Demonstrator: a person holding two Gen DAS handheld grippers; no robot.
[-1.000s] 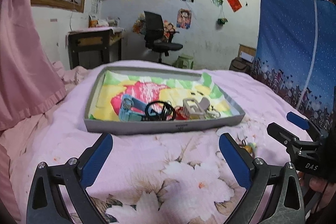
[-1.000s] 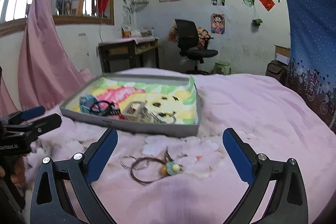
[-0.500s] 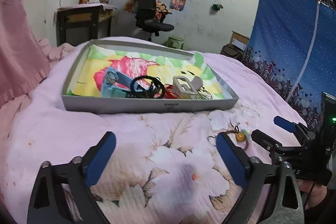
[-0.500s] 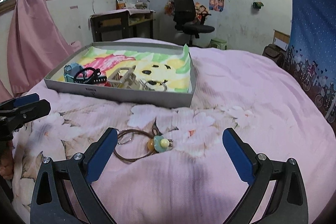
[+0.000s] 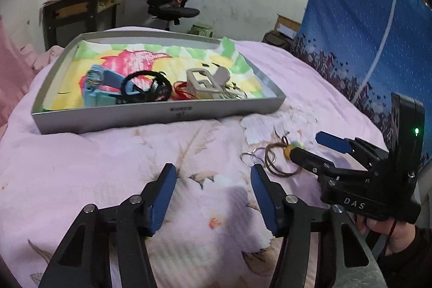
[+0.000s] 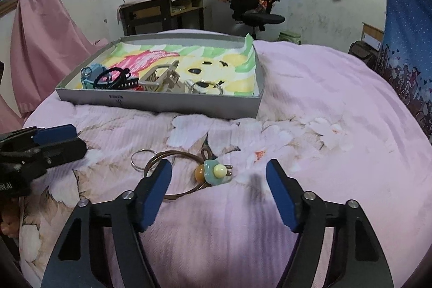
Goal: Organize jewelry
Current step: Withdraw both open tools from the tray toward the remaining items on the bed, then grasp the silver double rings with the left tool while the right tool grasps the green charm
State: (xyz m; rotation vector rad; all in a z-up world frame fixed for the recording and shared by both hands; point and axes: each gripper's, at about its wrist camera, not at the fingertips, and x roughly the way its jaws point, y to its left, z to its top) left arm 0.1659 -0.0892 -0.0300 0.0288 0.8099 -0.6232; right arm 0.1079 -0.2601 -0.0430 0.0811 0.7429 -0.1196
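A brown cord bracelet with a teal and yellow charm (image 6: 213,172) and a silver key ring (image 6: 142,158) lies on the pink bed cover, just ahead of my right gripper (image 6: 218,180), which is open and empty. It also shows in the left wrist view (image 5: 283,153). My left gripper (image 5: 213,180) is open and empty over the cover, left of the bracelet. The grey tray (image 5: 162,116) holds a blue item, a black bracelet (image 5: 145,88), a beige clip (image 5: 205,80) and rings.
The tray (image 6: 162,102) sits mid-bed on a colourful cartoon liner. A pink curtain (image 6: 40,45) hangs at the left, a blue curtain (image 5: 364,45) at the right. A desk and office chair (image 6: 251,7) stand behind the bed.
Both grippers have moved down and forward toward the bed. The bracelet now lies closer, between my right gripper's fingers. Both stay open.
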